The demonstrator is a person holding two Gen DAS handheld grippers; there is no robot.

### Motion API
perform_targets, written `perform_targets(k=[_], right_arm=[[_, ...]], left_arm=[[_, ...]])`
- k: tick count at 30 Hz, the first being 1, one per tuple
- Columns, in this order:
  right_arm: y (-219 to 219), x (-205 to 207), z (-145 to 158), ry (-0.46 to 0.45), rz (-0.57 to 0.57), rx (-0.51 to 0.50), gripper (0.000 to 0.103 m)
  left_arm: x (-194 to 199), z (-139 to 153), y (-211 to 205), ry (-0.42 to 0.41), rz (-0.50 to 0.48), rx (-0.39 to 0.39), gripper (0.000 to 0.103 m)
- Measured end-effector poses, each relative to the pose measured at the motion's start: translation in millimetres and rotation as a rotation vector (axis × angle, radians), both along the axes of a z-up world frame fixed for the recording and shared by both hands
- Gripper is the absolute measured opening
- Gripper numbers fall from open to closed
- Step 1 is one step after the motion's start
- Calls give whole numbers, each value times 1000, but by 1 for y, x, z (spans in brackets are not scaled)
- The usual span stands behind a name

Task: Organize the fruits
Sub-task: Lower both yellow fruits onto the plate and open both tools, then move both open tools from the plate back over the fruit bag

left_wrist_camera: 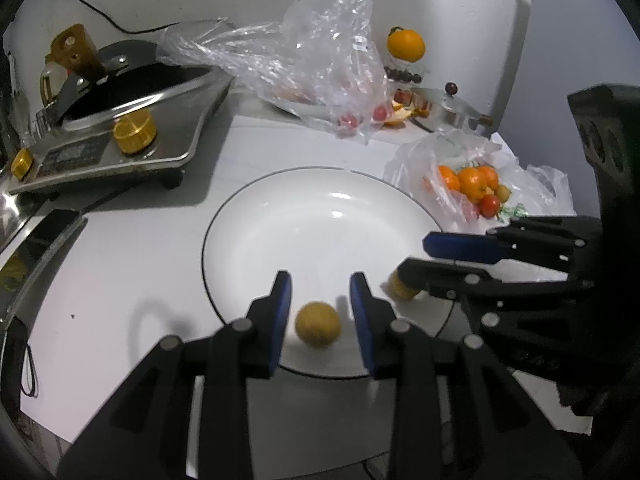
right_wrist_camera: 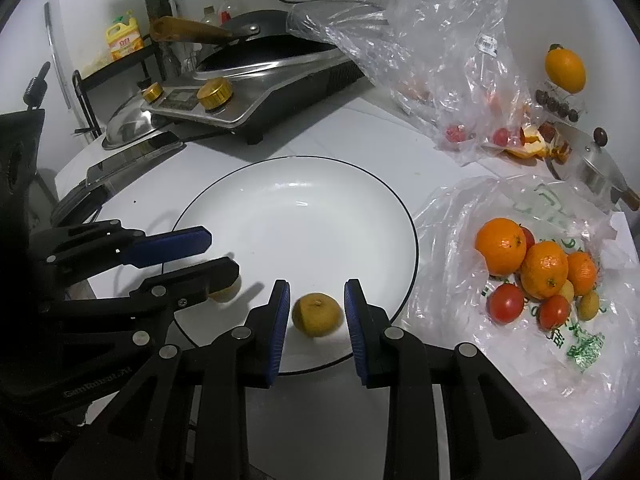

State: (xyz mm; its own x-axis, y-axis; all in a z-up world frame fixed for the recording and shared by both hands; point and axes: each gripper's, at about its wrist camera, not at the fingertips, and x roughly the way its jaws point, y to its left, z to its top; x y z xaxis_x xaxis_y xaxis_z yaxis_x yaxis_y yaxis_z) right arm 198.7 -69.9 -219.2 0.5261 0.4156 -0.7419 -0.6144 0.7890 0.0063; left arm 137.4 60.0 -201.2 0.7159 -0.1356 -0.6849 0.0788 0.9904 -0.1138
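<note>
A white plate (left_wrist_camera: pixel 248 216) with a dark rim (right_wrist_camera: pixel 404 216) lies on the white counter. Two small yellow fruits lie on its near side. My left gripper (left_wrist_camera: pixel 320 284) is open, its blue pads either side of one yellow fruit (left_wrist_camera: pixel 318 324) without touching it. My right gripper (right_wrist_camera: pixel 317 291) is open around the other yellow fruit (right_wrist_camera: pixel 317 314), also apart from it. Each gripper shows in the other's view: the right gripper (left_wrist_camera: pixel 416 256) and the left gripper (right_wrist_camera: pixel 224 252). A clear bag (right_wrist_camera: pixel 520 280) right of the plate holds oranges (right_wrist_camera: pixel 502 246) and tomatoes (right_wrist_camera: pixel 506 303).
A stove with a pan (right_wrist_camera: pixel 256 80) stands behind the plate on the left. A crumpled clear bag (right_wrist_camera: pixel 440 52) with small red fruits lies at the back. An orange (right_wrist_camera: pixel 565 65) on a stand and a steel pot lid (right_wrist_camera: pixel 592 160) are at the far right.
</note>
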Motion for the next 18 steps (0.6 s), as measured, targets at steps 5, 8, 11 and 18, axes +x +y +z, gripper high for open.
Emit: perform_targets(k=[5,8,11,18], right_arm=[[-1,-5,4,-8,3,1,30],[-1,-8,7,-16,3,1,30],[-4,-11,11,-22,-2,4,30],[-11,-18,20,-44,-8,17,31]], left_arm=[[-4,4,0,-8,18,8,34],[-7,7,1,-13,29,10,34],[-10,10,0,-19,31,15,35],[-15,15,-6,-27,33,28,35]])
